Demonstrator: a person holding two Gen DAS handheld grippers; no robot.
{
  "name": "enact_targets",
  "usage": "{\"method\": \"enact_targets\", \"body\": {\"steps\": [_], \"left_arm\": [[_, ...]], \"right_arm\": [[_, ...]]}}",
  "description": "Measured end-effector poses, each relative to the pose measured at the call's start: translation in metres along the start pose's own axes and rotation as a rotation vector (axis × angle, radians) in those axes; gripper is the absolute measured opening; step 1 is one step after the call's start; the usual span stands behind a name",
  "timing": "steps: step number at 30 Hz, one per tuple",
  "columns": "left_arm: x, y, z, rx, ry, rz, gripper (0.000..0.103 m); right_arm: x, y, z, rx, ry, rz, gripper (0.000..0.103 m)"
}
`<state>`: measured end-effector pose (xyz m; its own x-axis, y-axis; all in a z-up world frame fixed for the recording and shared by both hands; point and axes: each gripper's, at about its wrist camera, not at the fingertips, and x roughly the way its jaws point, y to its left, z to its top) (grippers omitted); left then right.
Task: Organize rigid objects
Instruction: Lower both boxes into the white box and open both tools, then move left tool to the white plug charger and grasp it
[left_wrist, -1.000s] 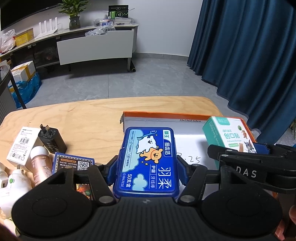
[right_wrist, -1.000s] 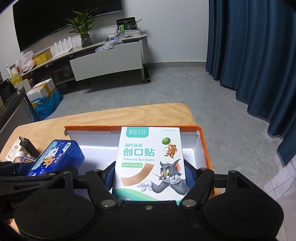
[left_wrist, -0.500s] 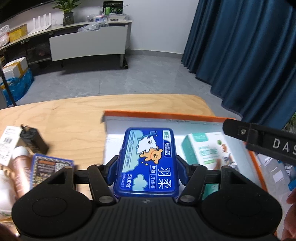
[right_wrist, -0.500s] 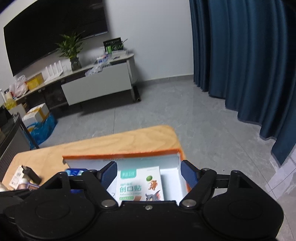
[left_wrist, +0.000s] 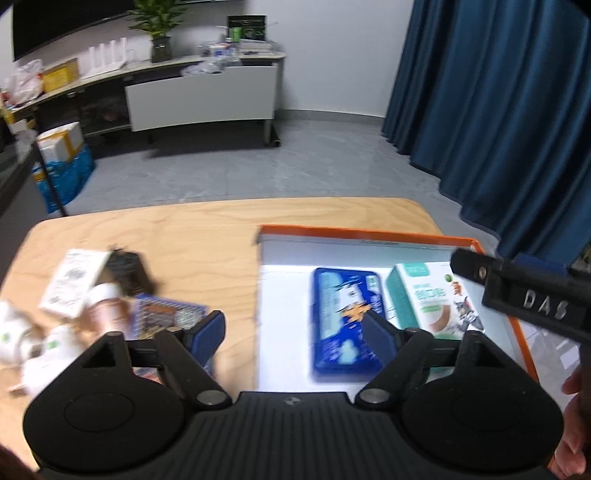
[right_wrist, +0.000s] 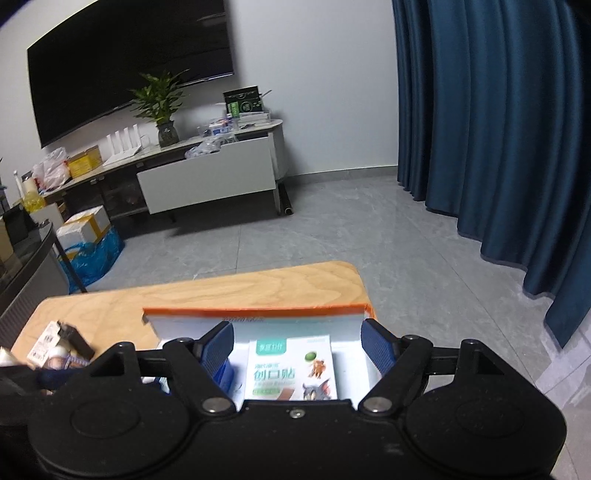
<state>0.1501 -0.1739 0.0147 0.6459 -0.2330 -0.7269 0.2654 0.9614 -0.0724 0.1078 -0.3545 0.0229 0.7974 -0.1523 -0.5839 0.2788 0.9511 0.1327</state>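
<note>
while both tongs hung above the wooden table (left_wrist: 221, 229), each stood wide open and held nothing. the left tongs (left_wrist: 295, 332) hovered over the left edge of the orange-rimmed box (left_wrist: 369, 233), with the blue plastic case (left_wrist: 345, 325) lying flat inside the box, just beyond and partly behind its right finger. the plaster box (left_wrist: 424, 299) lay flat beside the case, on its right. the right tongs (right_wrist: 297, 349) hung above that plaster box (right_wrist: 291, 369), which sat centred between its spread fingers but apart from them. the blue case looked stiff, smooth and probably light, best gripped across its long sides; the plaster box was thin card, likely to dent under a hard squeeze. more small items (left_wrist: 92, 295) lay blurred on the table's left side.
</note>
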Motion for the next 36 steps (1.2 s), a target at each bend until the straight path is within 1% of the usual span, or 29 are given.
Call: {"method": "enact_targets", "body": {"steps": [1,5,8,11,14,19,27,36], "left_arm": [[-0.005,0.003,-0.003,-0.003,0.001,0.002,0.086],[-0.022,0.011,-0.012,-0.008,0.005,0.014,0.087],[-0.032,0.015,-0.021,-0.005,0.006,0.014,0.087],[-0.042,0.020,-0.030,-0.002,0.001,-0.004,0.087],[-0.053,0.021,-0.041,0.014,-0.008,-0.006,0.087],[-0.066,0.028,-0.056,-0.001,-0.011,-0.021,0.087],[-0.087,0.043,-0.075,-0.006,-0.036,-0.022,0.087],[-0.106,0.075,-0.092,-0.030,-0.045,-0.008,0.087]], "right_arm": [[-0.002,0.001,-0.004,-0.003,0.009,-0.003,0.094],[-0.014,0.008,-0.016,-0.015,0.043,-0.018,0.094],[-0.029,0.015,-0.022,-0.027,0.038,-0.033,0.094],[-0.044,0.020,-0.032,-0.014,0.041,-0.028,0.094],[-0.056,0.025,-0.043,-0.007,0.053,-0.027,0.094],[-0.073,0.034,-0.057,-0.011,0.064,-0.024,0.094],[-0.092,0.061,-0.072,-0.052,0.072,0.012,0.094],[-0.103,0.091,-0.086,-0.086,0.089,0.060,0.094]]}}
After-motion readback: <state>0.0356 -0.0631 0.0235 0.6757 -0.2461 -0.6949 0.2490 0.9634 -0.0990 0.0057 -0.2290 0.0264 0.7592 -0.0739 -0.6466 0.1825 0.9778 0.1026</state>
